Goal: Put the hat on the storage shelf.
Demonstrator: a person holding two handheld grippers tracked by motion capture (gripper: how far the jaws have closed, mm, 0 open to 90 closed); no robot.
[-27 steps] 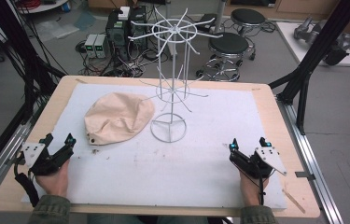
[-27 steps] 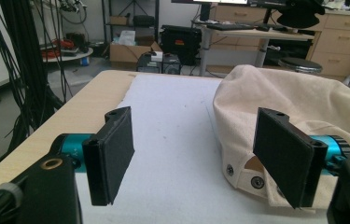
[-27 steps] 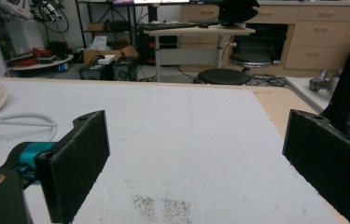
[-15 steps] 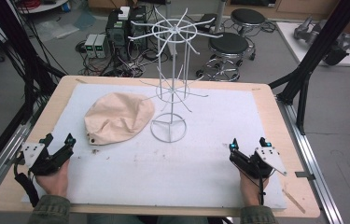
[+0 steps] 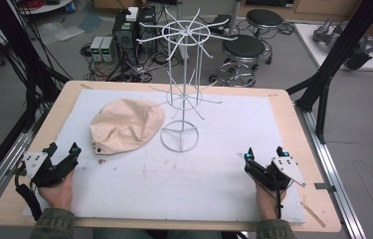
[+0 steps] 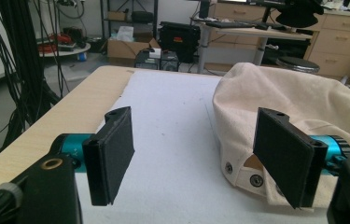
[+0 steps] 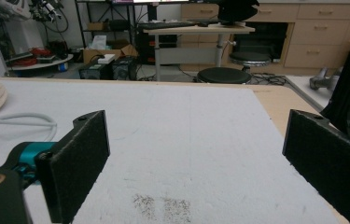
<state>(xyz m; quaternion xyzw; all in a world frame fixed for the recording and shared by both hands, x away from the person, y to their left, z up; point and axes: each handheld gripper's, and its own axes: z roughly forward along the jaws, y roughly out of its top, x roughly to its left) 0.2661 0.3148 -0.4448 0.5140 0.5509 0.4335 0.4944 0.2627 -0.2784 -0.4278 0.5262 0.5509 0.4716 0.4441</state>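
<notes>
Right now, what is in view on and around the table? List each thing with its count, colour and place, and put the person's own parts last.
cap: one, beige fabric, lying on the white mat left of centre, snap strap towards the left gripper.
wire rack: one, white, standing upright mid-table, its round base beside the cap.
mat: one, white, covering most of the table top, with a dark smudge near the front.
table: one, light wood, edge showing around the mat.
stools: two, black seats, on the floor beyond the table.
left gripper: one, black jaws open, front left, near the cap.
right gripper: one, black jaws open, front right, over bare mat.
</notes>
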